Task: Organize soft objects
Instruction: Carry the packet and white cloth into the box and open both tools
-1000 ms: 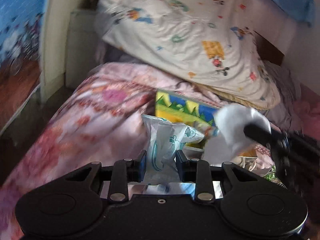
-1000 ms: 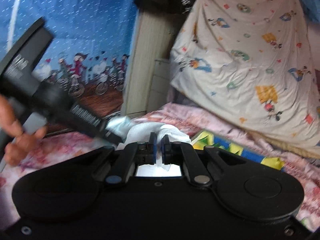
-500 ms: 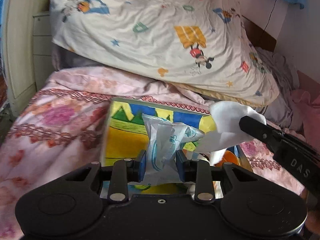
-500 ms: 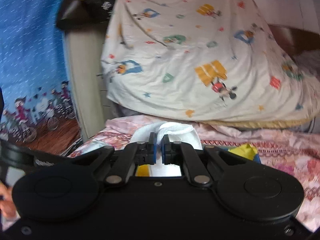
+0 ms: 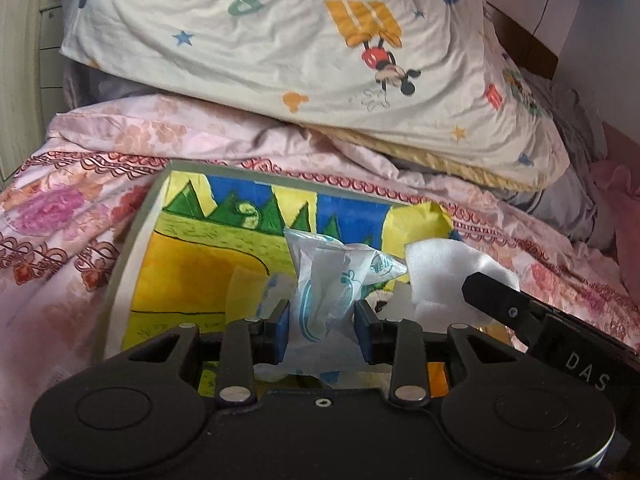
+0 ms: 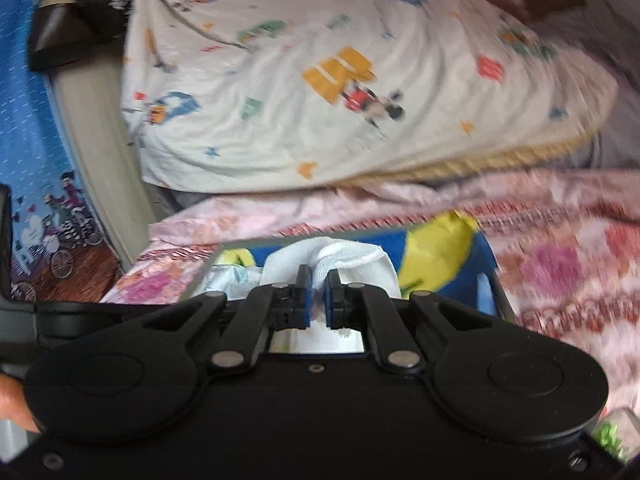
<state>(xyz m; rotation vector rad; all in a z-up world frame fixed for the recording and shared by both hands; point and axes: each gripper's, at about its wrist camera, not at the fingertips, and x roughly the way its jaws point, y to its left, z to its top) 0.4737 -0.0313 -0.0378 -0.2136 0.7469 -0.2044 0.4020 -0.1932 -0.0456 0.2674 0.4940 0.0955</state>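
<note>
A rumpled bed fills both views: a pink floral bedspread [image 5: 96, 216] with a cartoon-print pillow [image 5: 304, 52] propped at the far end, and on the spread an open box [image 5: 136, 248] lined with a bright yellow, green and blue drawing. The left gripper [image 5: 322, 320] holds a crinkled white-and-teal plastic packet [image 5: 332, 276] over the box; its jaws are opening a little, though the pads appear to touch the packet's sides. The right gripper [image 6: 316, 298] is pinched nearly closed on a folded white cloth [image 6: 344, 258], which also hangs above the box, just beside the packet. The step in hand looks like dropping both soft items into the box. To do it well, each should be lowered well inside the rim before release, set side by side rather than stacked, with the jaws spread fully so limp plastic or cloth does not snag on a pad. The right wrist view is blurred, so the box's contents cannot be made out.
</note>
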